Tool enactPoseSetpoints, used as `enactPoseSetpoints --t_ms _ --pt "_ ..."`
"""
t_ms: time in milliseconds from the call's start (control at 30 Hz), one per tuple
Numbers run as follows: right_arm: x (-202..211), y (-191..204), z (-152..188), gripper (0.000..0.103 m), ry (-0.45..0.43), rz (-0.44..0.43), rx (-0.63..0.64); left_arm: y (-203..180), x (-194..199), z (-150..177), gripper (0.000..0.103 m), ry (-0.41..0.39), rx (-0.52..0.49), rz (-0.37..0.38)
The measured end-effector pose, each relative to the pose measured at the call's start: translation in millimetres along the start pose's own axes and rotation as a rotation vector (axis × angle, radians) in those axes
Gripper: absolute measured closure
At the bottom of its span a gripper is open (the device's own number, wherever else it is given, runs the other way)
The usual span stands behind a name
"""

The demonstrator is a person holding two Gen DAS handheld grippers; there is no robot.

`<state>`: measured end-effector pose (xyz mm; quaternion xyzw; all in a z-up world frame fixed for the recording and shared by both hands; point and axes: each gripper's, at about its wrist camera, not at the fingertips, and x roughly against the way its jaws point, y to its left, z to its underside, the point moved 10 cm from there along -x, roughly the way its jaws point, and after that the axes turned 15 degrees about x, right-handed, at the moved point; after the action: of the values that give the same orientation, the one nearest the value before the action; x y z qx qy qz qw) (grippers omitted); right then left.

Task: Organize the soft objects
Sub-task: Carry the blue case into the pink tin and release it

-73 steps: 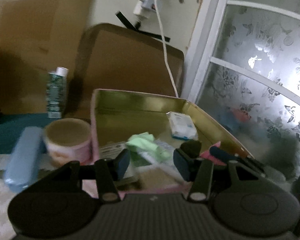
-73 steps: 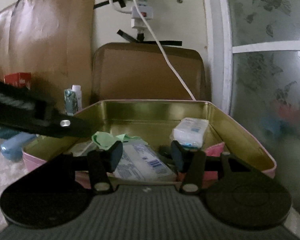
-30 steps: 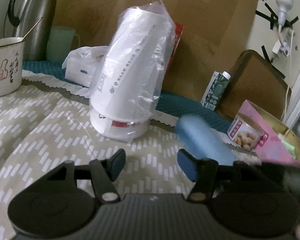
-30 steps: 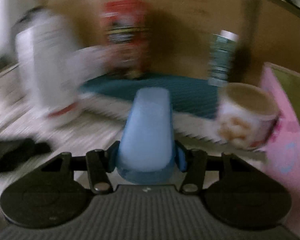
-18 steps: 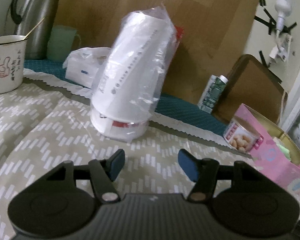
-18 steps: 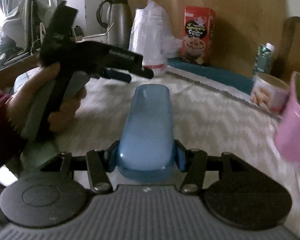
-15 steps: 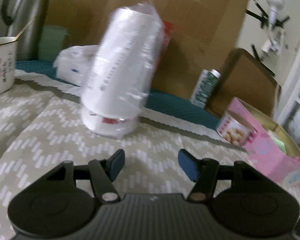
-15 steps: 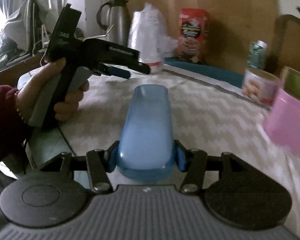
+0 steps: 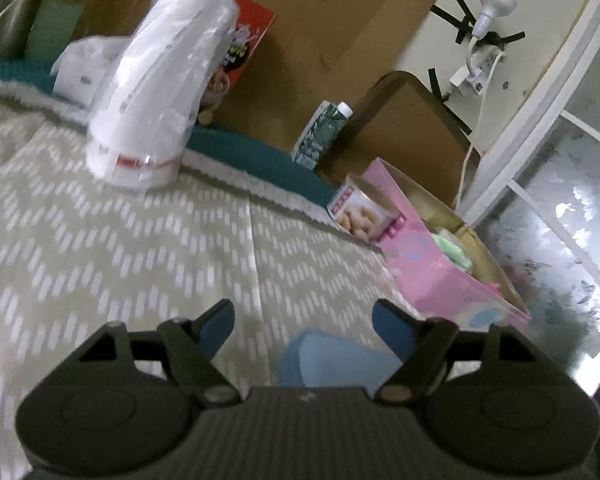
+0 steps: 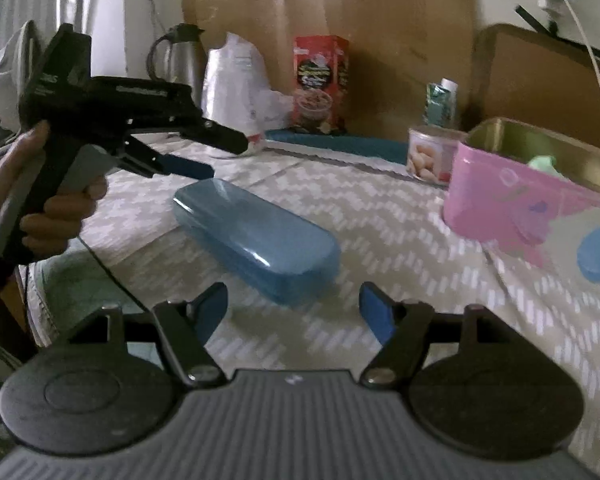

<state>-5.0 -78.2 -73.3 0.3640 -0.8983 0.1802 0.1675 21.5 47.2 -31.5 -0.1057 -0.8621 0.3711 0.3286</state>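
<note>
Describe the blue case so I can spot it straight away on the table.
Start at the pink tin on the patterned tablecloth. Left of it, on open cloth, lies the blue case, flat and closed, ahead of the open right gripper. It is the only long, rounded, glossy blue thing there.

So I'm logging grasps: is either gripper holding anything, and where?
Nothing. The right gripper and left gripper are open; the blue case lies free.

Count: blue case [image 10: 256, 236] ×1; pink tin [image 10: 512, 204] ×1; can [image 10: 428, 154] ×1; red box [image 10: 320, 84] ×1; carton [image 10: 442, 104] ×1; flask [image 10: 180, 60] ×1.
</note>
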Motion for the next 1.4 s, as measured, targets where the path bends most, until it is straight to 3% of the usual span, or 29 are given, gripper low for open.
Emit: enactPoseSetpoints --t_ms 167,233,300,567,767,1100,1233,1400 --pt "-6 -3 0 0.026 0.001 -0.021 0.021 -8 4 12 0.024 0.036 -0.001 0.021" --pt "-9 -3 -2 0.026 0.005 -0.014 0.016 -8 -6 19 0.028 0.063 -0.001 0.004" --pt "-12 -4 -2 0.026 0.007 -0.014 0.006 -8 -15 25 0.038 0.069 -0.006 -0.007" --pt "6 -22 16 0.029 -0.009 0.020 -0.029 -52 -46 59 0.038 0.161 -0.078 0.021" --pt "46 -62 55 0.029 -0.017 0.141 -0.076 -113 -92 102 0.030 0.253 -0.226 0.059" --pt "112 -116 113 0.029 -0.017 0.365 -0.210 -193 -152 154 0.030 0.394 -0.363 0.135" --pt "129 -130 116 0.030 -0.055 0.419 -0.234 -228 -146 142 0.033 0.360 -0.399 0.196" --pt "148 -170 74 0.032 -0.183 0.487 -0.207 -286 -150 91 0.032 0.215 -0.450 0.245"
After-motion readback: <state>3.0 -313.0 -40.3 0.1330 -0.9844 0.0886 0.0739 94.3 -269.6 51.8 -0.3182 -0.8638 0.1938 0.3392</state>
